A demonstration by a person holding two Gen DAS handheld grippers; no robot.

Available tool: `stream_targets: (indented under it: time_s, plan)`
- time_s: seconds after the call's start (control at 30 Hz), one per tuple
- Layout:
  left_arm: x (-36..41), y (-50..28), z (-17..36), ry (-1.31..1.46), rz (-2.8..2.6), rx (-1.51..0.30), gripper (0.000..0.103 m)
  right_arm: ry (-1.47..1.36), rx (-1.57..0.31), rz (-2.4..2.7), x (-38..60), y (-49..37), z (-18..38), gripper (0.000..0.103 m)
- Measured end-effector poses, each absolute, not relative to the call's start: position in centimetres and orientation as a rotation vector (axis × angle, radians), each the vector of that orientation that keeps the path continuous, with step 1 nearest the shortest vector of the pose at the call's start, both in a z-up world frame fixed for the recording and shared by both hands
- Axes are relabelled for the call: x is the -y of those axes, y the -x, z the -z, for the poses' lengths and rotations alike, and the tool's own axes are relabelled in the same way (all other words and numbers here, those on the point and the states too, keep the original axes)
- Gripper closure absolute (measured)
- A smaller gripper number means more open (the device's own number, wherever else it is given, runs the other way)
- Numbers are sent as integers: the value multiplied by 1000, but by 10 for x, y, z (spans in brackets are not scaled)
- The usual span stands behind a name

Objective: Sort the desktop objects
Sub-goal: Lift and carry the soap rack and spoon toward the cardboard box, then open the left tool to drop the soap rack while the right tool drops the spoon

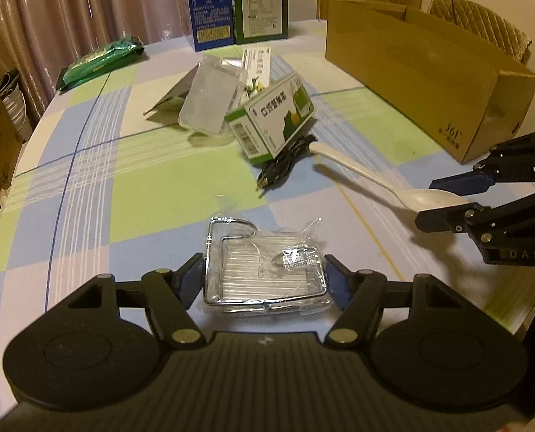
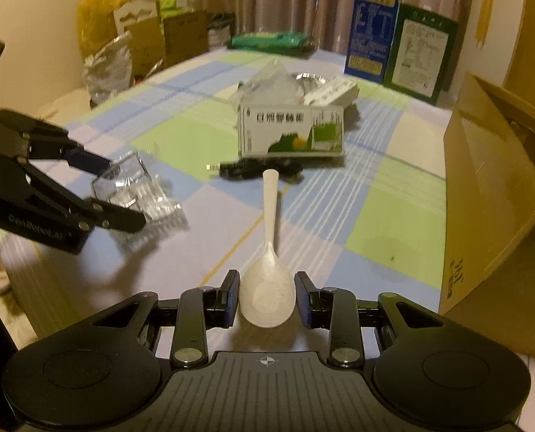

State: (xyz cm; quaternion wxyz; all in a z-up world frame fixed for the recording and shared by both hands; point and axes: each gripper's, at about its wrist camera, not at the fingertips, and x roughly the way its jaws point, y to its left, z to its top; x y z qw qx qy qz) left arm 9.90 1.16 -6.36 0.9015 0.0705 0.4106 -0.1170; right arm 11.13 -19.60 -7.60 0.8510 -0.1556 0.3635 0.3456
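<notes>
A wire rack wrapped in clear plastic (image 1: pixel 265 275) lies on the checked tablecloth between the fingers of my left gripper (image 1: pixel 265 279), which is open around it; it also shows in the right wrist view (image 2: pixel 138 194). A white plastic spoon (image 2: pixel 267 280) lies with its bowl between the fingers of my right gripper (image 2: pixel 266 298), which is open, its pads close beside the bowl. The spoon (image 1: pixel 386 183) and right gripper (image 1: pixel 444 198) also show in the left wrist view. A green-and-white medicine box (image 1: pixel 273 118), a clear plastic case (image 1: pixel 211 99) and a black cable (image 1: pixel 285 163) lie mid-table.
An open cardboard box (image 1: pixel 429 72) stands at the right, seen close in the right wrist view (image 2: pixel 498 194). A blue carton (image 1: pixel 208 3) and a green carton (image 1: pixel 260 0) stand at the far edge. A green packet (image 1: pixel 100 61) lies far left. Bags and boxes (image 2: pixel 141 36) stand beyond the table.
</notes>
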Motion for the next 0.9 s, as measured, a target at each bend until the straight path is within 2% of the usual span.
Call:
stream_targets:
  time_s: [0.2,0.47,0.9]
  plan:
    - [-8,-99,53,-129,242,-833,38,286,-696,-708,202,-108,60,73]
    - [16,-111,12,-131,256,-738,38,221,-572,-617,218,-106,32,73]
    - [105,-144,-62,-92,404,-569,38,75,-476,-372,294,-139,-55,73]
